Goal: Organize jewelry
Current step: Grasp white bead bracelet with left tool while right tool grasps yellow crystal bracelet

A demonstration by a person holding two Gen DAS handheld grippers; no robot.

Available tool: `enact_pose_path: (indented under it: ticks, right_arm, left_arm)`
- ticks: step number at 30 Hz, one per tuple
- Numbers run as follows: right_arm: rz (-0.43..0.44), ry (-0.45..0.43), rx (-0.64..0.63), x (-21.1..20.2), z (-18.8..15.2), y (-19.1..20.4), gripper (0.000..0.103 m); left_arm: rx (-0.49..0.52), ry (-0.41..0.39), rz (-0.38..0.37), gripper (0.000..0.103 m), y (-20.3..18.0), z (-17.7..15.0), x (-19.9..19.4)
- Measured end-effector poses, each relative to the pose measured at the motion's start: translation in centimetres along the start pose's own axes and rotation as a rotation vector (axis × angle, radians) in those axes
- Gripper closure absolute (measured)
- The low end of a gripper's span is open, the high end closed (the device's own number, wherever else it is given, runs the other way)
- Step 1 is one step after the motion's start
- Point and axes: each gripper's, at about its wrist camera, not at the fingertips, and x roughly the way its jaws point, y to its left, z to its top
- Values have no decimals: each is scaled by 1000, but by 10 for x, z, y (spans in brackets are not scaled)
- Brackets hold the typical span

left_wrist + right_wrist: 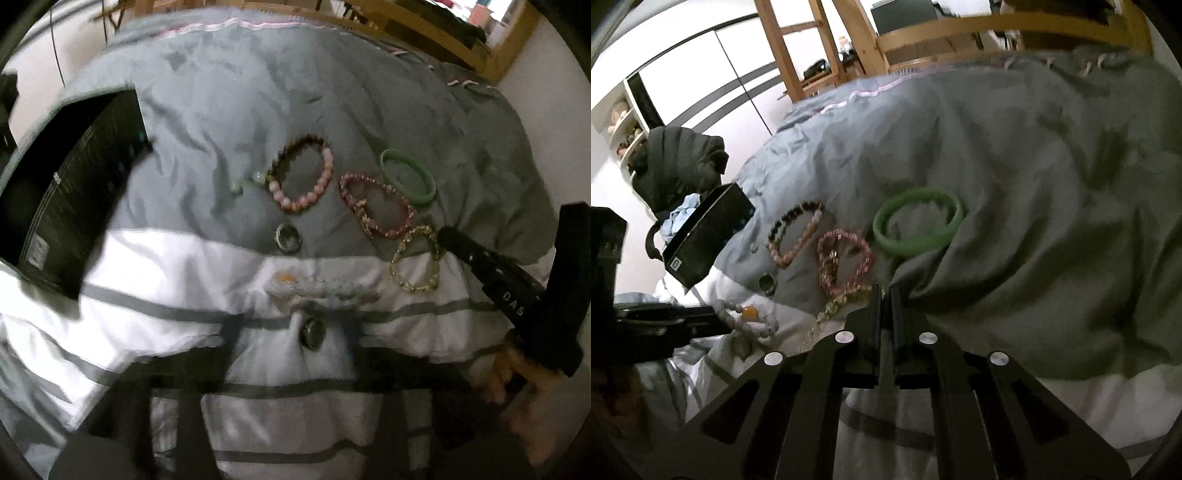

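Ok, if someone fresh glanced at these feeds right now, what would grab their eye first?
Probably the green bangle, bright against the grey quilt, with the pink bead bracelet and other beaded loops beside it toward the black box. Next, the right gripper, jaws closed at the yellowish bead bracelet near the white stripe.

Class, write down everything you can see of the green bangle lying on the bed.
The green bangle is one smooth, solid ring, pale jade green, glossy like stone or glass, unbeaded and unbroken. It lies nearly flat on the grey quilt, apart from both grippers. The pink bead bracelet lies close beside it; whether they touch is unclear.
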Motion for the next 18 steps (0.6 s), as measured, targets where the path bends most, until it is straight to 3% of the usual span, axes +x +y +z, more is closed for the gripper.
enact_pose_path:
  ticks: [3, 4, 5, 7, 8, 9, 10, 13, 18]
  right_arm:
    - [22, 23, 22, 6, -3, -1, 89]
    - [35, 25, 30, 7, -4, -2, 74]
    - [52, 29, 36, 8, -4, -1, 52]
    - [57, 27, 27, 10, -6, 2, 39]
    - [54, 30, 18, 10, -7, 4, 39]
    - [37, 41, -3, 13, -8, 8, 39]
    - [27, 53, -19, 15, -9, 10, 38]
    - [6, 84, -42, 22, -12, 13, 37]
    - [5, 76, -62, 22, -11, 13, 70]
  left_arm:
    - [32, -76, -9, 14, -5, 4, -15]
    - [28, -71, -26, 12, -5, 6, -14]
    - [19, -55, -46, 12, -5, 9, -9]
    - [-21, 22, -84, 14, -2, 14, 11]
    - [-48, 64, -97, 21, 1, 16, 24]
    - [-69, 109, -100, 53, 4, 15, 36]
    - [-86, 164, -92, 76, 8, 13, 47]
    - [-95, 171, -95, 86, 13, 8, 47]
    - [-19, 163, -27, 92, 0, 3, 47]
